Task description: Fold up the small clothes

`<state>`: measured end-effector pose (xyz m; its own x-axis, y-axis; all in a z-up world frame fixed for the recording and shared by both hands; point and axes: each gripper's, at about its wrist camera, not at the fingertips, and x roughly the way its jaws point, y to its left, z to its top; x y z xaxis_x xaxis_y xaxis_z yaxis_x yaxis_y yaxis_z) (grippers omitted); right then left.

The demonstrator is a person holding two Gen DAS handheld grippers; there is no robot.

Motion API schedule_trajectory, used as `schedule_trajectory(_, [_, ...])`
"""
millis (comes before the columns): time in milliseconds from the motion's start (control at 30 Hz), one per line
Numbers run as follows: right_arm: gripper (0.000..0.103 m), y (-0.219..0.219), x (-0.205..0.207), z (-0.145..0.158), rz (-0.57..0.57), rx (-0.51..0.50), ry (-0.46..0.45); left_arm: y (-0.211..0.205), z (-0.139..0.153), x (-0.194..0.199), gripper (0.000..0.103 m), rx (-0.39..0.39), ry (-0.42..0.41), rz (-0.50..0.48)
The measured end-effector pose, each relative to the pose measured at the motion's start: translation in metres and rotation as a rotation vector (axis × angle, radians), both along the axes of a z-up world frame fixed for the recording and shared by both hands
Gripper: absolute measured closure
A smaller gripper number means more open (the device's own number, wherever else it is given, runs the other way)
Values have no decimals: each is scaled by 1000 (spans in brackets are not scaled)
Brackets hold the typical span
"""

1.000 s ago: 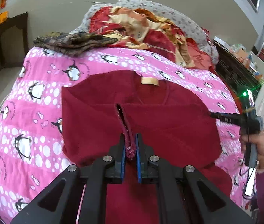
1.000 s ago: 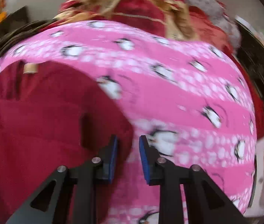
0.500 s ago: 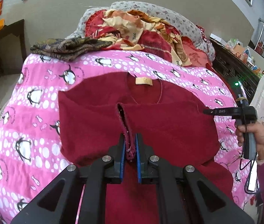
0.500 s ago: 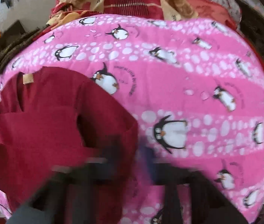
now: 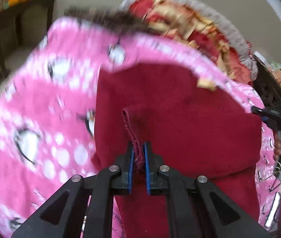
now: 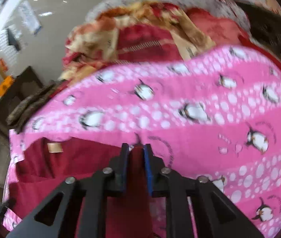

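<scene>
A dark red garment with a tan neck label lies on a pink penguin-print blanket. My left gripper is shut on a red hem strip of the garment near its middle. My right gripper is shut on the garment's right edge; it also shows at the right of the left wrist view. The garment and its label lie to the left in the right wrist view. Both views are blurred.
A pile of red and beige clothes and a dark patterned cloth lie at the far end of the bed. Dark furniture stands at the left. The blanket stretches to the right.
My right gripper has closed on the garment's right edge. Both cameras have swung, and the left one has moved in closer while still holding the hem strip.
</scene>
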<state>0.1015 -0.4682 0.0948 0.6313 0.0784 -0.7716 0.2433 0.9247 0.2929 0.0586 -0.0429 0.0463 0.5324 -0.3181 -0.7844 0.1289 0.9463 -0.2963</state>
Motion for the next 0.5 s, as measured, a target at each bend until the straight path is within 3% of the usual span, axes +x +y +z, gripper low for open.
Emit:
schedule_trajectory(133, [46, -10, -30, 1, 12, 37, -2, 0, -4, -2, 103, 5, -21, -8])
schedule_trajectory(267, [35, -9, -75, -3, 112, 79, 3, -3, -7, -1, 103, 20, -16, -7])
schedule_trajectory(367, [34, 3, -86, -28, 176, 83, 63, -5, -12, 2, 103, 18, 2, 6])
schedule_trajectory(400, [41, 8, -86, -39, 199, 75, 90, -4, -12, 2, 103, 14, 8, 10])
schedule_trajectory(433, [73, 13, -85, -45, 225, 72, 110, -4, -12, 2, 103, 10, 10, 12])
schedule_trajectory(467, [86, 19, -86, -47, 264, 63, 116, -3, -11, 1, 103, 7, 10, 10])
schedule_trajectory(500, [87, 21, -91, -42, 272, 29, 100, -3, -9, 1, 103, 7, 10, 5])
